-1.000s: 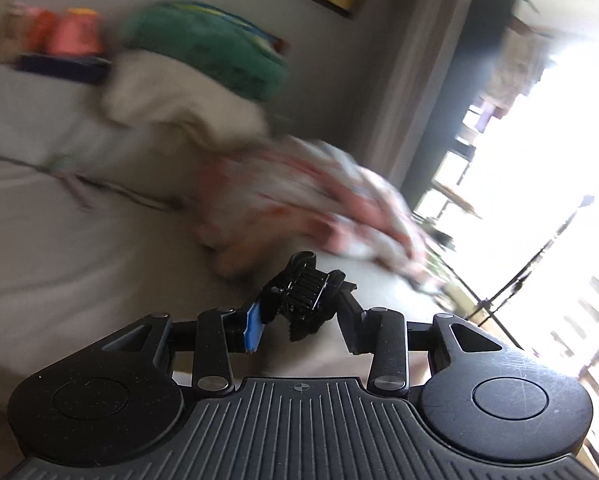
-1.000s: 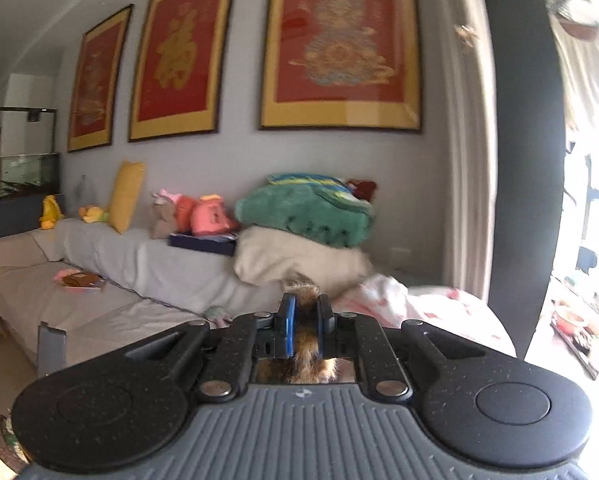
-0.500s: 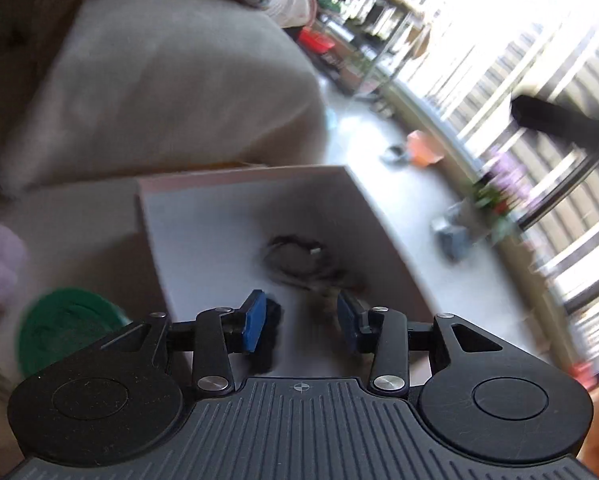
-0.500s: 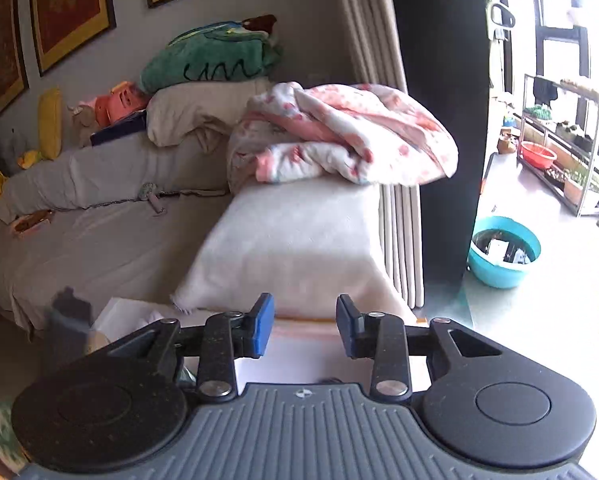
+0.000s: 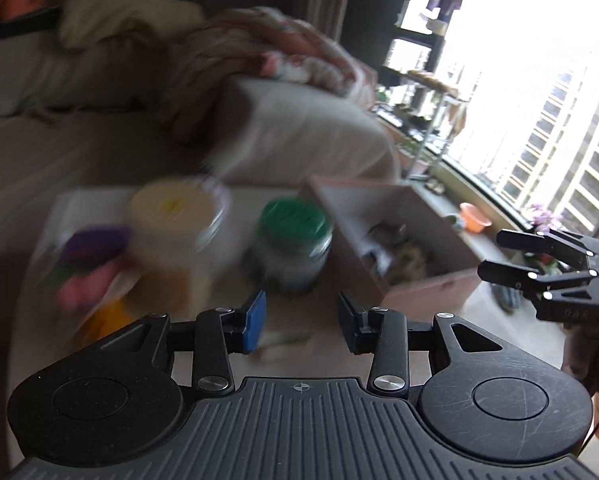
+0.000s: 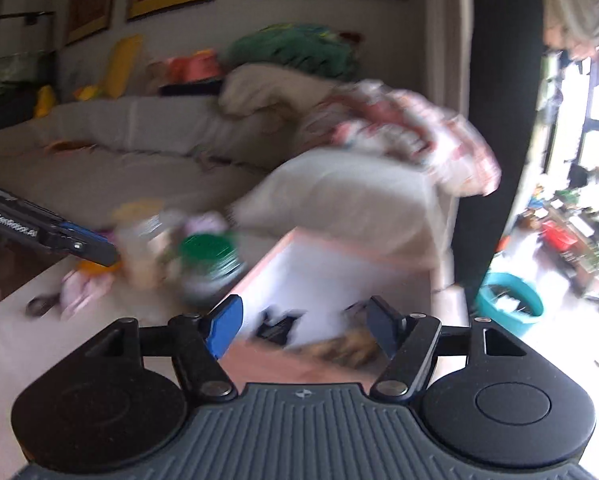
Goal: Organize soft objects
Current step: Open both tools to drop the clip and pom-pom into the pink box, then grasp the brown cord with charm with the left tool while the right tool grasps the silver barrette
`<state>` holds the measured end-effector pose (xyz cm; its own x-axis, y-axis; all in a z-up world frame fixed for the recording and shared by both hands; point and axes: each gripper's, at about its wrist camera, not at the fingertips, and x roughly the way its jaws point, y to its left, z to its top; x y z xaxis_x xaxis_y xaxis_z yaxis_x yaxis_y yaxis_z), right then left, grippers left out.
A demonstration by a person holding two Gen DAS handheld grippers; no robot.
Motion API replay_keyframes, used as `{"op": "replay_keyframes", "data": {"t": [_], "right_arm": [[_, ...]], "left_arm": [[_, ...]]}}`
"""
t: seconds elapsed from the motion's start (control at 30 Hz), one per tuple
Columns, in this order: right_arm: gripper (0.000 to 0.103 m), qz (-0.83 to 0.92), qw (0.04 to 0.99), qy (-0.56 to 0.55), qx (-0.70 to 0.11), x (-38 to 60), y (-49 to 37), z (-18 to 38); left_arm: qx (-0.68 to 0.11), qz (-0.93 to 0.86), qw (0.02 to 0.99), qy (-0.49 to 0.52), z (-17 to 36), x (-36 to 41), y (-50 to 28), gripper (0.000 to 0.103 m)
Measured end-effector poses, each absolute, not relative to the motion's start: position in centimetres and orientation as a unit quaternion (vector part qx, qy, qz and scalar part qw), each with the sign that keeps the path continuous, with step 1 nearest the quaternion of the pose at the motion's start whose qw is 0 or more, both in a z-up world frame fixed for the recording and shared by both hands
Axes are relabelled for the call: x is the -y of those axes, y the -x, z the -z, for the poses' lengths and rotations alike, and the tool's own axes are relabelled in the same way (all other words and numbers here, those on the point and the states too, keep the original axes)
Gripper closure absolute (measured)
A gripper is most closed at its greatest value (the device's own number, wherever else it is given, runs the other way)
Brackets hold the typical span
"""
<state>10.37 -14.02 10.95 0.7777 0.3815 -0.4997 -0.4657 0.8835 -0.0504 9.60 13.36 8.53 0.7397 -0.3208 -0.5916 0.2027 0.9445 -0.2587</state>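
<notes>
A pink-edged open box (image 5: 431,280) stands on the low table at the right. A brown furry soft thing (image 5: 409,258) and a black item lie inside it; they also show in the right wrist view (image 6: 343,350). My left gripper (image 5: 301,322) is open and empty over the table, left of the box. My right gripper (image 6: 303,326) is open and empty just above the box (image 6: 299,276). It shows at the right edge of the left wrist view (image 5: 539,264). Soft purple and pink things (image 5: 87,264) lie at the table's left.
A green-lidded jar (image 5: 291,240) and a yellow-lidded jar (image 5: 175,232) stand left of the box. Behind is a grey sofa (image 6: 111,152) with a floral blanket (image 6: 411,136) and pillows. A teal basin (image 6: 507,304) sits on the floor at the right.
Both grippers opened and let go of the black item and the furry thing, which now lie in the box. The left gripper has pulled back and swung left toward the jars.
</notes>
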Motion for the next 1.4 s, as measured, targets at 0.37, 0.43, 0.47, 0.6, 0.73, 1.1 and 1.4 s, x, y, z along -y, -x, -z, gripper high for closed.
{"op": "replay_keyframes", "data": {"t": [0.37,0.43,0.47,0.6,0.73,1.1,1.4], "right_arm": [[0.034,-0.247,0.909,0.068,-0.328,8.2,-8.3,-4.5],[0.034,-0.245,0.908,0.064,-0.335,8.4,-8.3,-4.2],[0.034,-0.242,0.908,0.062,-0.336,8.5,-8.1,-4.0],[0.034,-0.232,0.908,0.06,-0.343,9.0,-8.0,-3.4],[0.034,-0.239,0.905,0.054,-0.346,9.0,-7.7,-3.2],[0.034,-0.262,0.914,0.084,-0.297,2.5,-7.9,-4.3],[0.034,-0.21,0.912,0.049,-0.35,-2.8,-12.9,-2.5]], "left_arm": [[-0.366,0.16,0.915,0.056,-2.8,-9.7,-2.8,0.06],[-0.362,0.148,0.92,0.021,-2.4,-8.3,-3.1,0.06],[-0.363,0.145,0.92,0.008,-2.2,-7.8,-3.3,0.059],[-0.361,0.122,0.924,-0.019,-1.0,-7.2,-3.6,0.059],[-0.353,0.108,0.929,-0.012,-0.7,-7.6,-4.1,0.06],[-0.334,0.097,0.938,0.012,-1.3,-11.0,-2.8,0.084],[-0.305,0.053,0.949,0.056,-2.2,-16.2,-2.2,0.084]]}}
